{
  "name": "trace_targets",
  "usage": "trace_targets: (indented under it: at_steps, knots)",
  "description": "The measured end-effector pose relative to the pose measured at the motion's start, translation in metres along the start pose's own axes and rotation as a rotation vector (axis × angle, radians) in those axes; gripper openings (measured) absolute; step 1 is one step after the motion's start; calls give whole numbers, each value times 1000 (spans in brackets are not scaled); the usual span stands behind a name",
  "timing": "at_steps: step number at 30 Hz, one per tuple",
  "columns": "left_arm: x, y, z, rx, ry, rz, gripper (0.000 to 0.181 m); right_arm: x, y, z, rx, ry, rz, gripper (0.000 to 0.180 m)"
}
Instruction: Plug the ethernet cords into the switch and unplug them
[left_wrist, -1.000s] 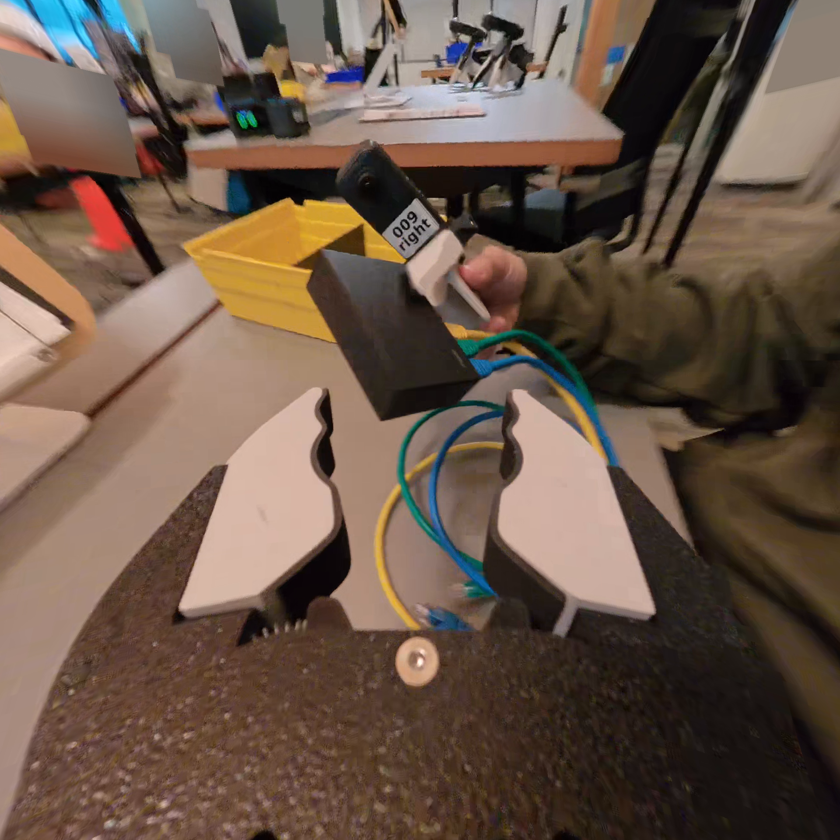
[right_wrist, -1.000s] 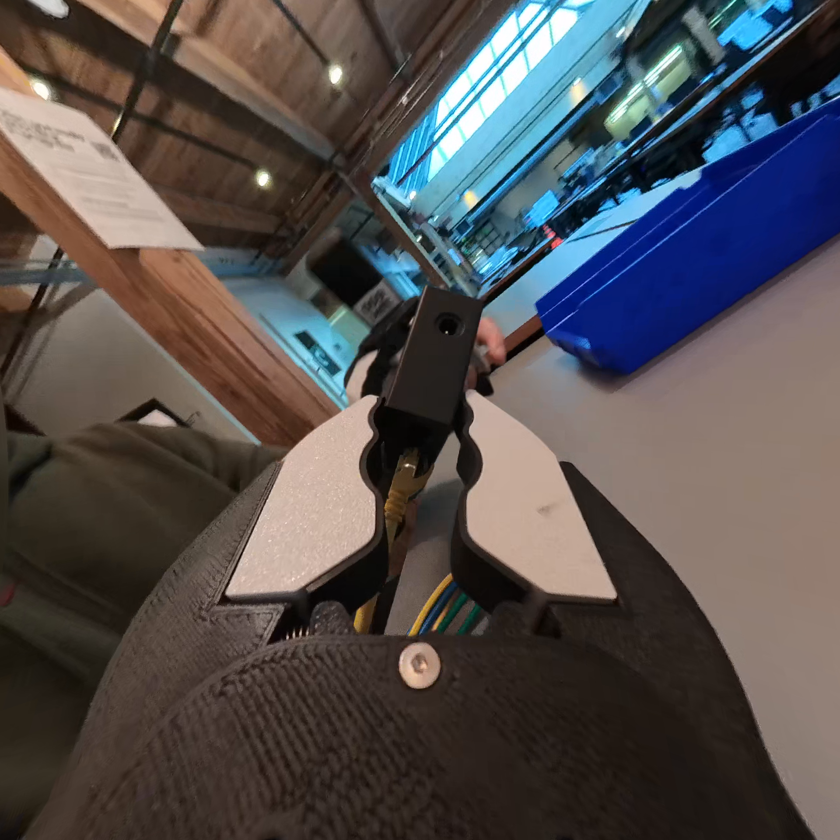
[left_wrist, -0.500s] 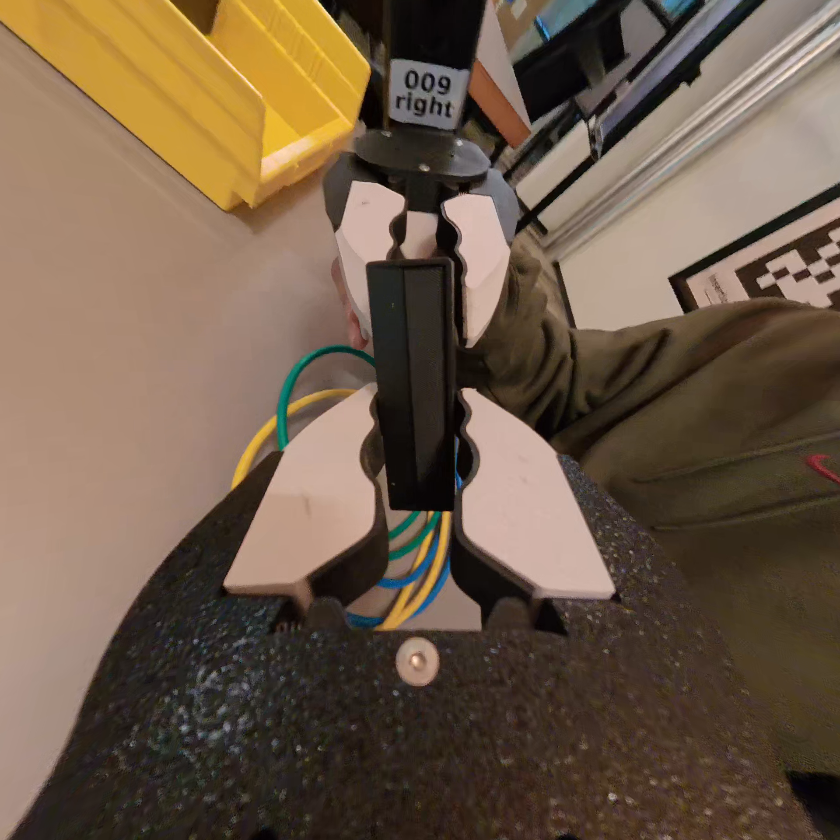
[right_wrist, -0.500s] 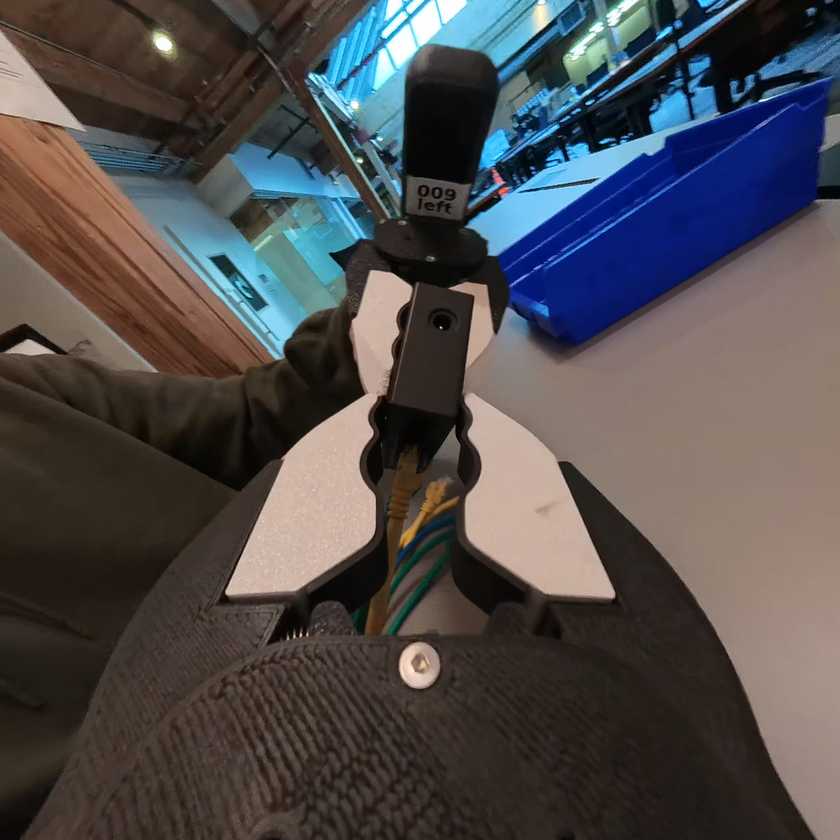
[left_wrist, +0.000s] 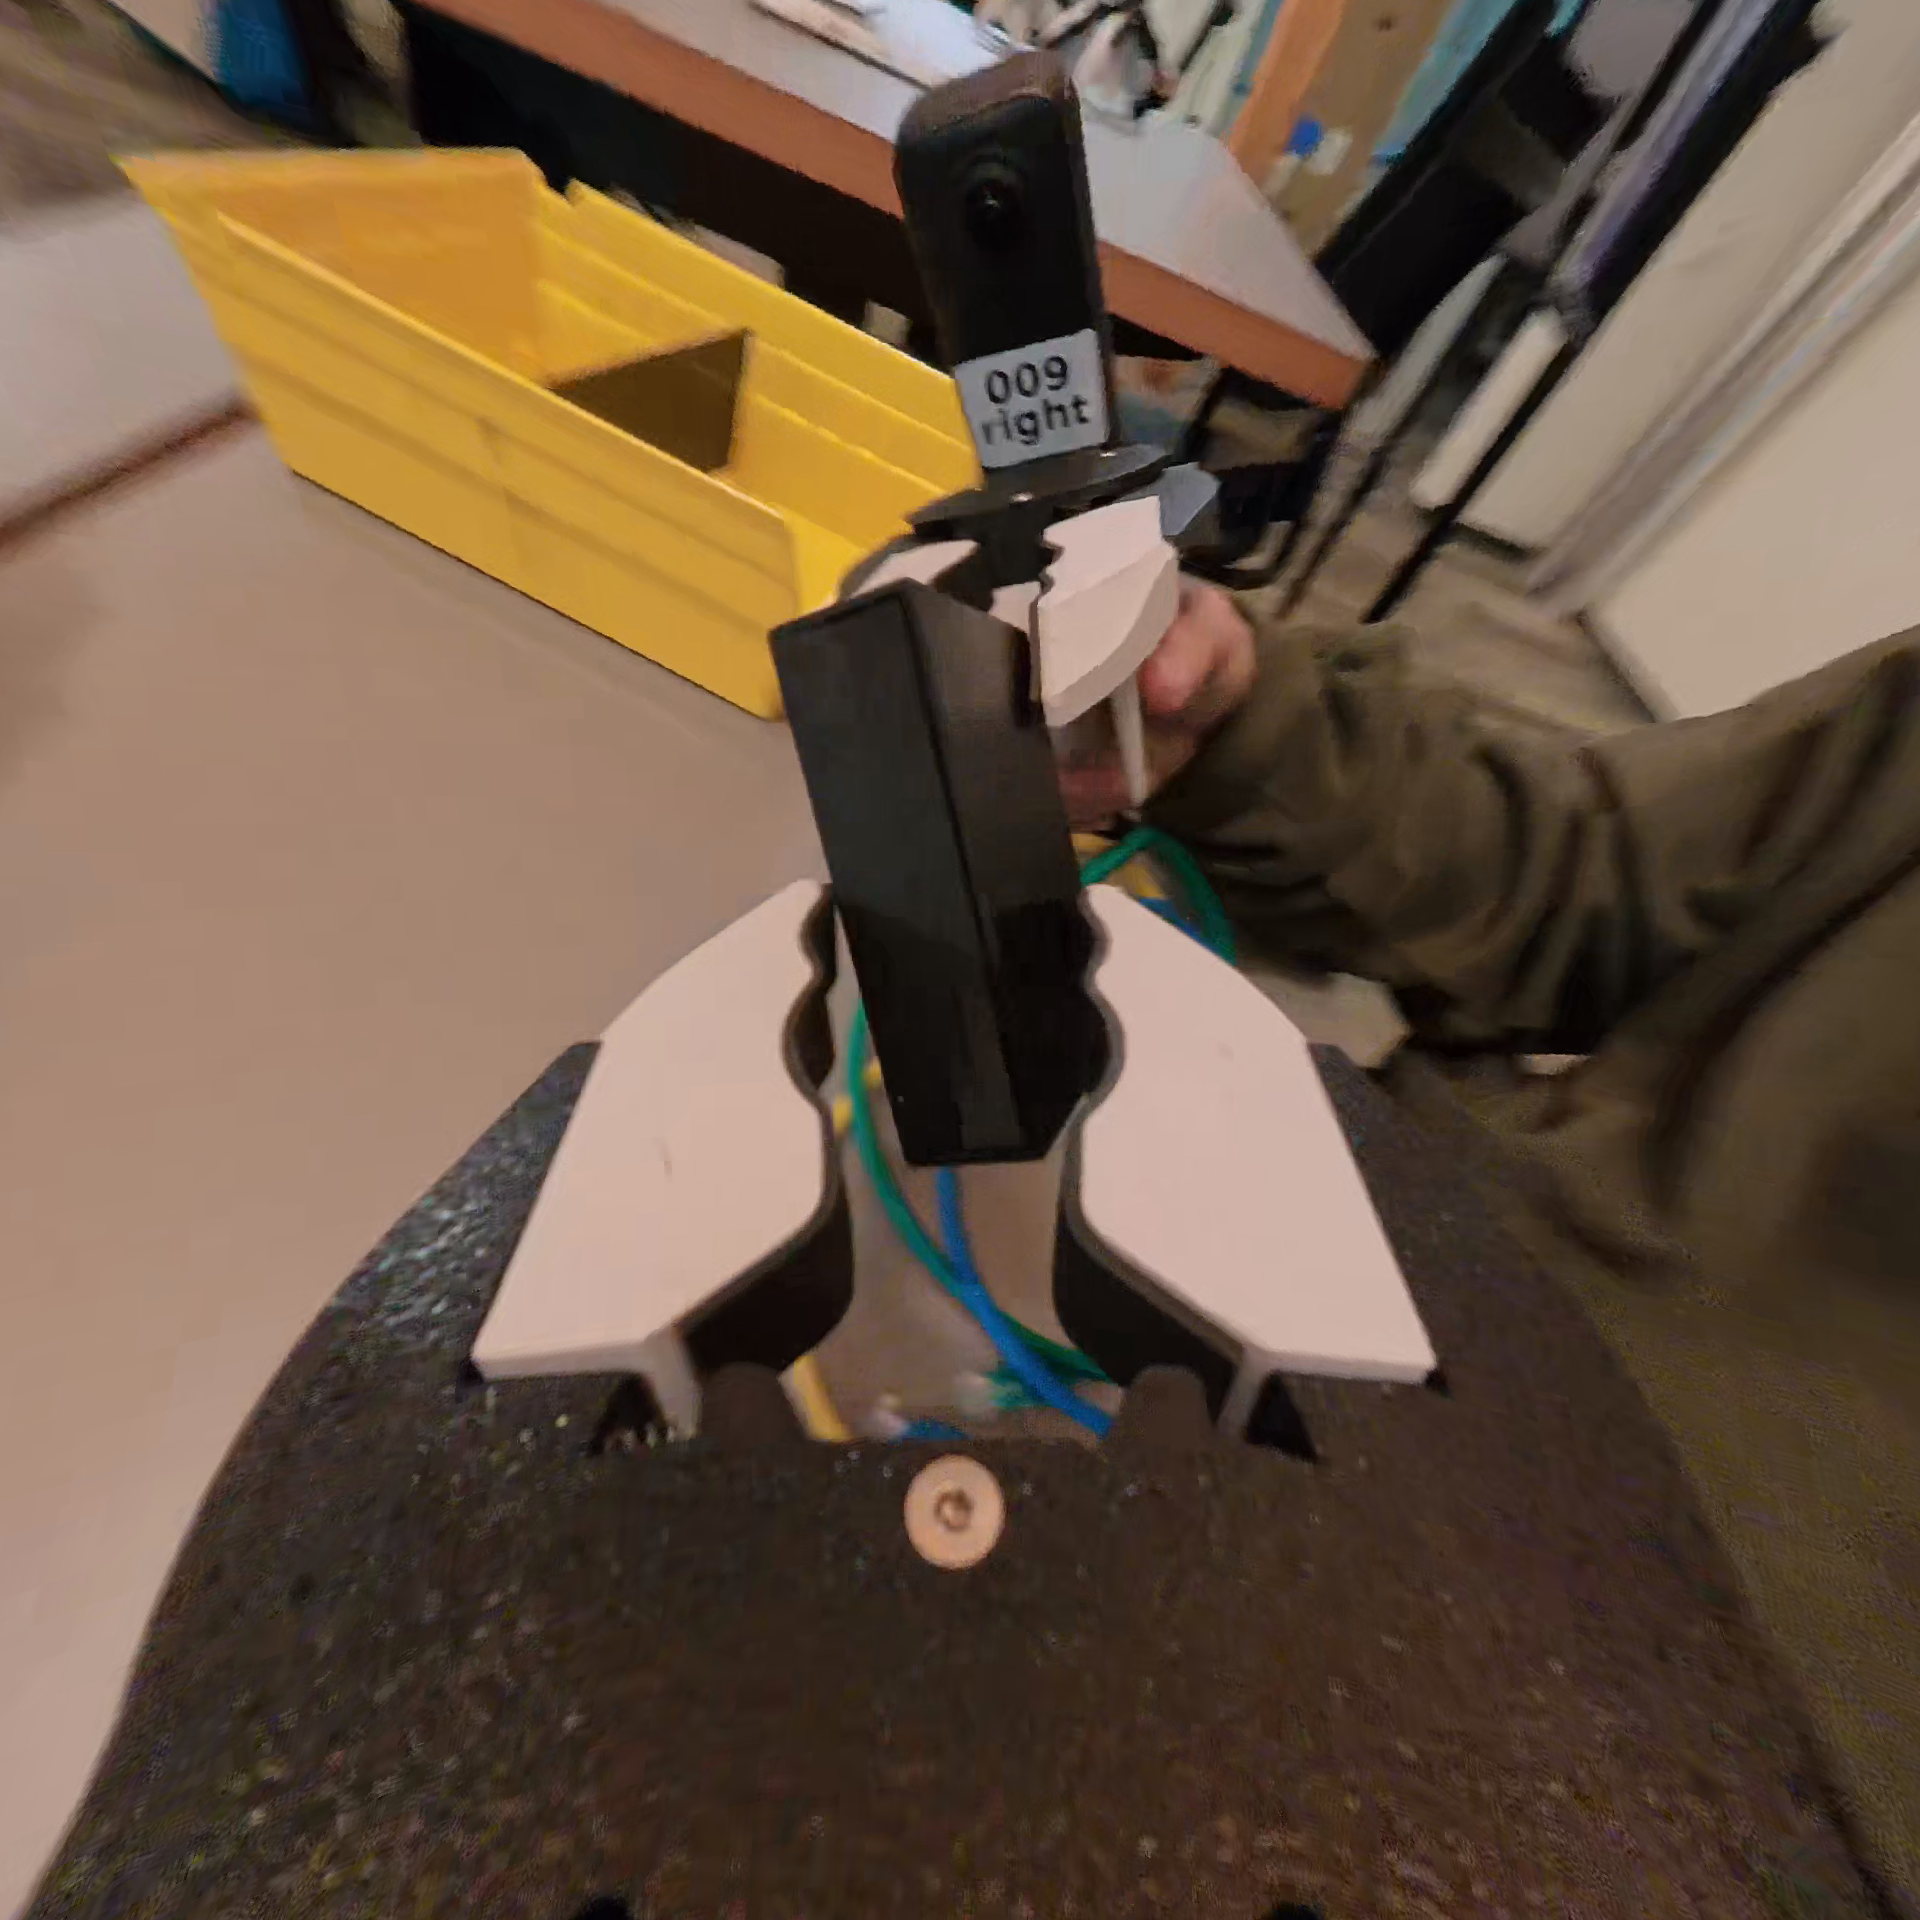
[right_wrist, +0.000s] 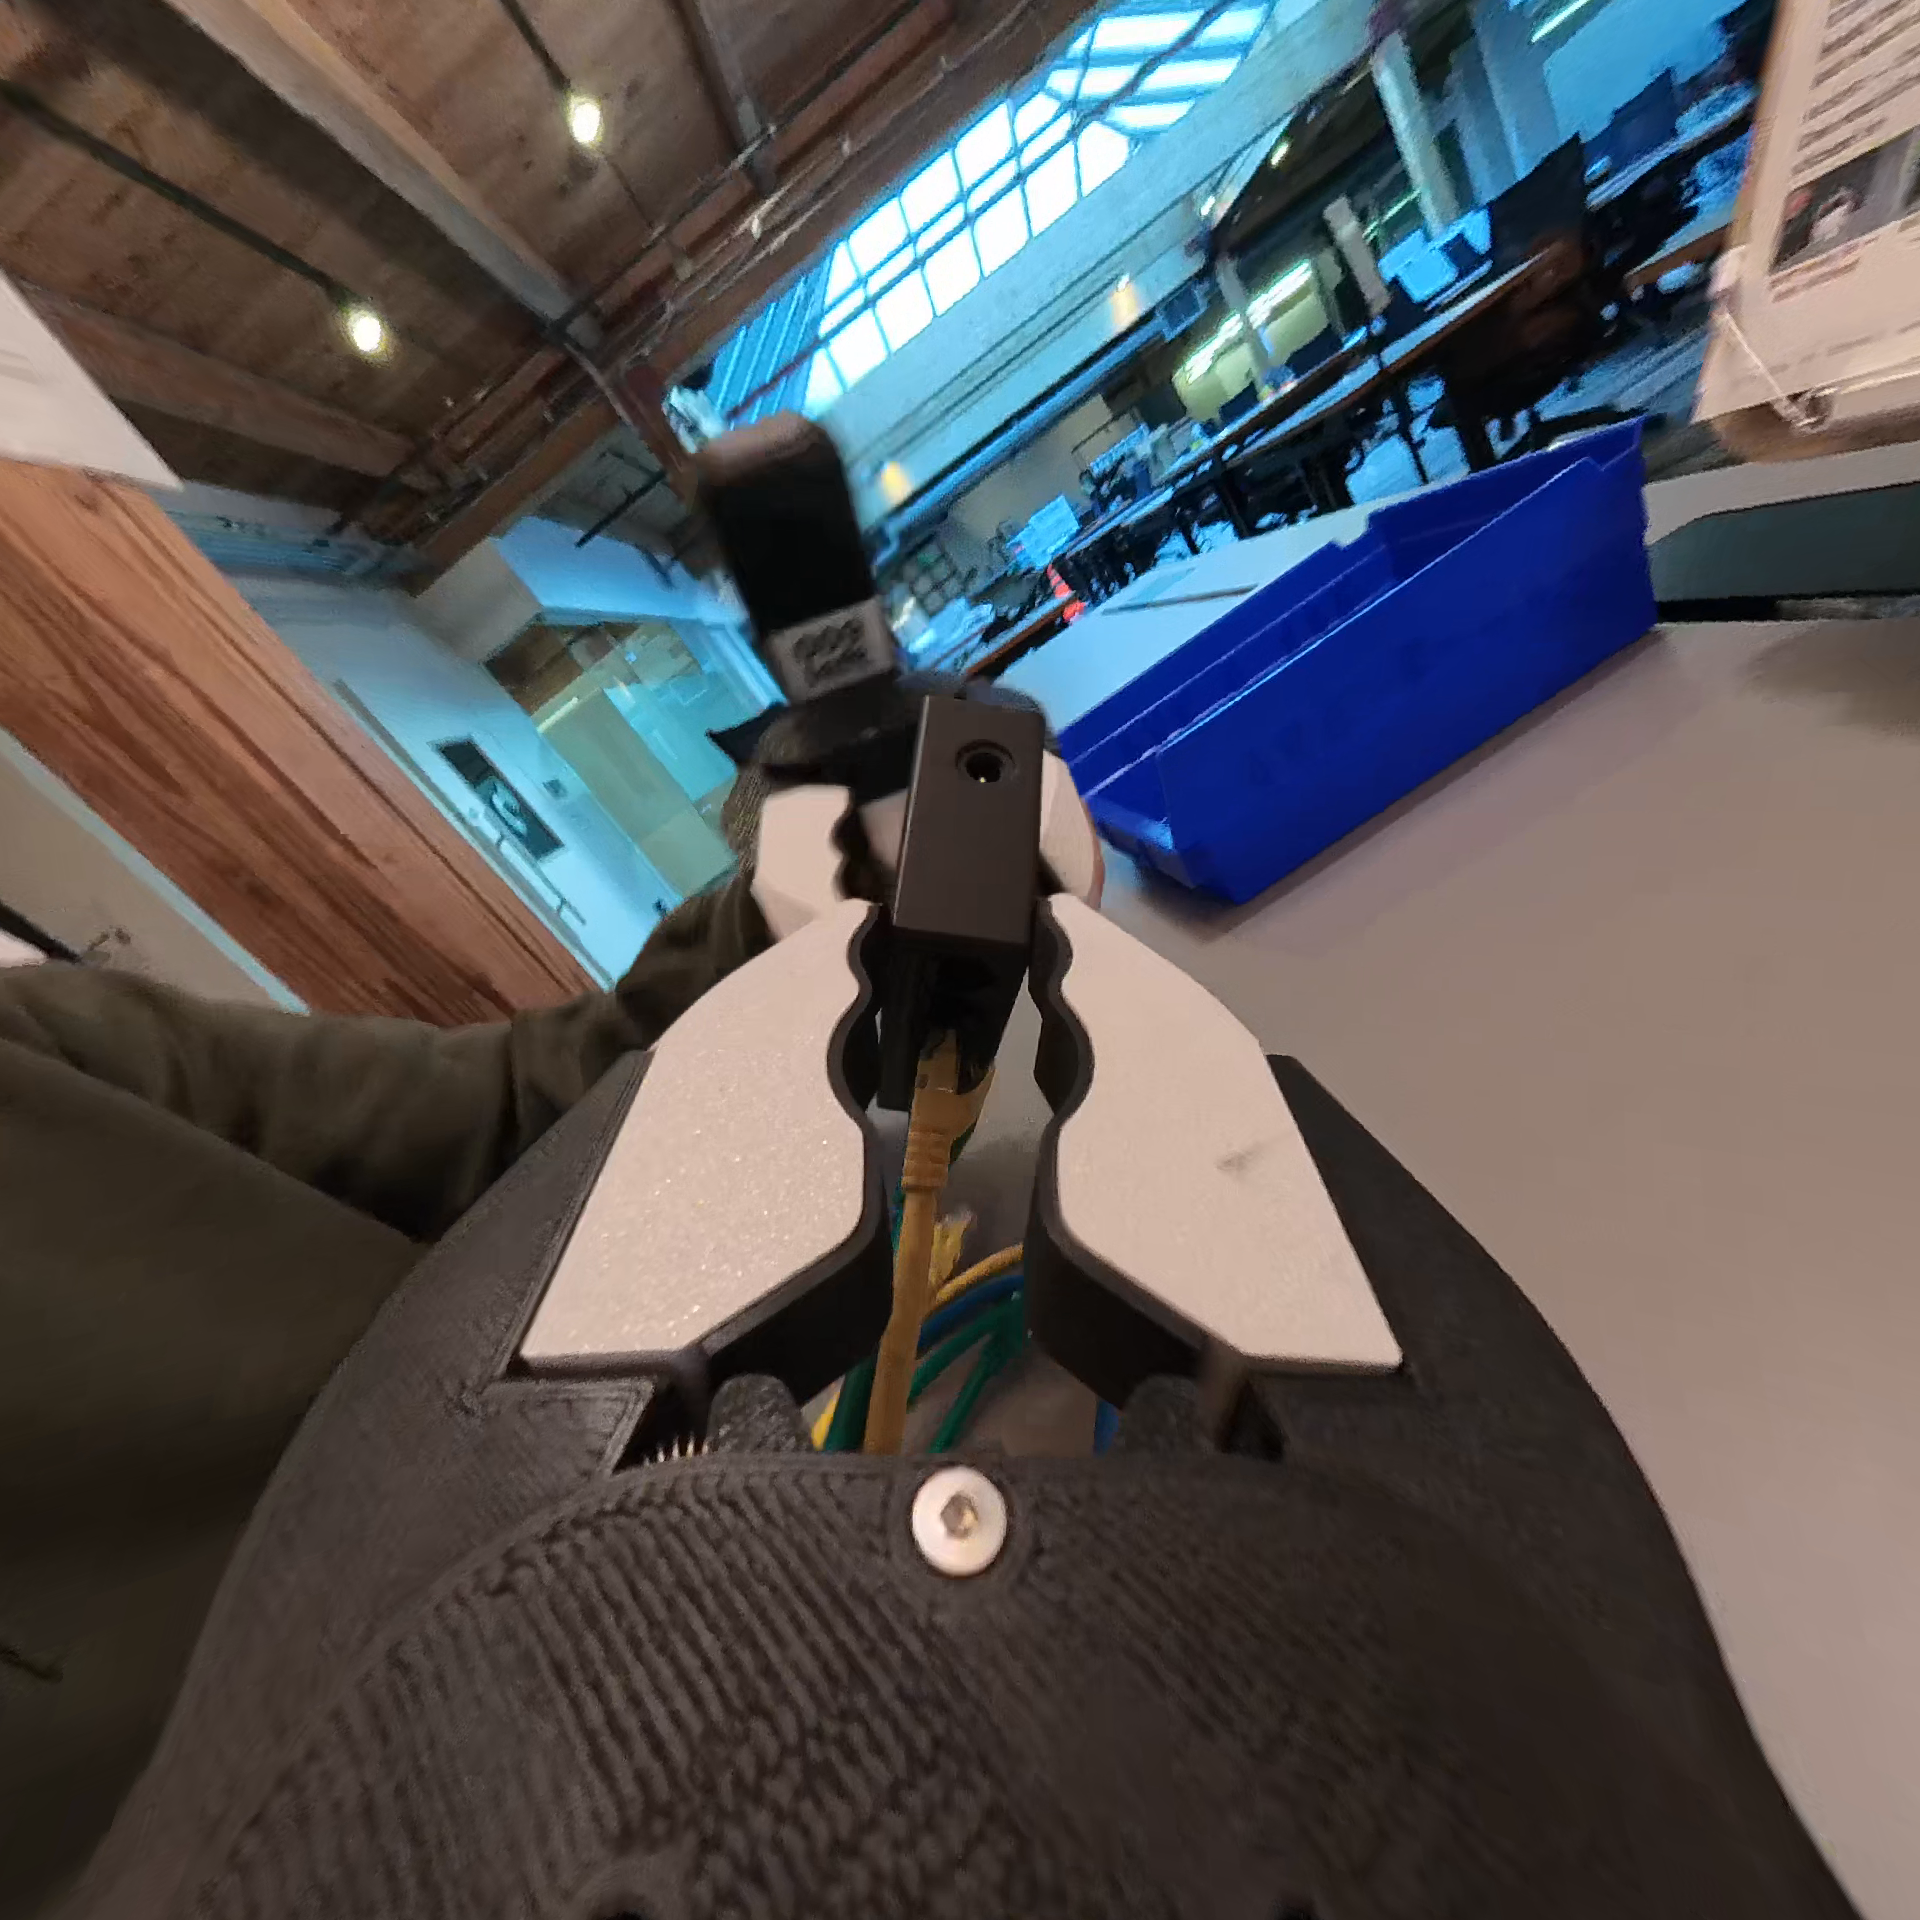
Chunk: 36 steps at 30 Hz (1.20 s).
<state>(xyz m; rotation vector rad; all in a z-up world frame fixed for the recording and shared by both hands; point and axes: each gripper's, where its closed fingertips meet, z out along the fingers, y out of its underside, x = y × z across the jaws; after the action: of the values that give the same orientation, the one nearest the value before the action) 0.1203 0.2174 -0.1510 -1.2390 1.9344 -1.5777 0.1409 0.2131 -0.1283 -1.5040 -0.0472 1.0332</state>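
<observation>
The left gripper (left_wrist: 951, 1023) is clenching one end of the black switch (left_wrist: 935, 873), and the right gripper (right_wrist: 951, 982) is gripping the opposite end (right_wrist: 966, 821), so the switch is hanging between them above the grey desk (left_wrist: 364, 831). A yellow ethernet cord (right_wrist: 914, 1226) is sitting plugged in the switch's underside. Green (left_wrist: 883, 1174) and blue cords (left_wrist: 987, 1320) are lying looped on the desk below. A yellow bin (left_wrist: 499, 416) is standing near the desk's far edge, and a blue bin (right_wrist: 1382, 696) is resting farther away.

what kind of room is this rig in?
Likely a shared lab or workshop: rows of worktables under a skylight, exposed wood ceiling, and a yellow parts bin and blue parts bin on the bench.
</observation>
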Motion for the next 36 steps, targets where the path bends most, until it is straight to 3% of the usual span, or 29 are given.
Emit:
trace_targets:
  at_steps: [4, 9, 14, 15, 24, 27, 30, 34, 36]
  knots:
    - [-11, -1, -2, 101, -298, 250, 83, 13, -23, -11, 199, 44, 133, 26]
    - [-13, -4, -2, 210, -663, 643, 77, 17, -24, -10, 283, -2, 260, 26]
    - [-16, -6, -8, 248, -799, 710, 70, 17, -22, -10, 303, -30, 316, 26]
    - [-18, -6, -9, 237, -808, 710, 59, 18, -21, -11, 297, -27, 318, 26]
    - [-17, -1, -10, 182, -733, 537, 57, 21, -12, -15, 192, -10, 263, 28]
    - [-21, 2, -17, 217, -671, 417, 57, 34, -3, -24, 118, 101, 235, 52]
    - [-26, 8, -26, 218, -583, 353, 57, 25, 12, -22, 10, 73, 257, 67]
    - [-31, 17, -32, 188, -497, 334, 57, 19, 29, -5, -65, 31, 302, 67]
    - [-32, 19, -33, 159, -488, 336, 57, 17, 34, 7, -68, -19, 377, 56]
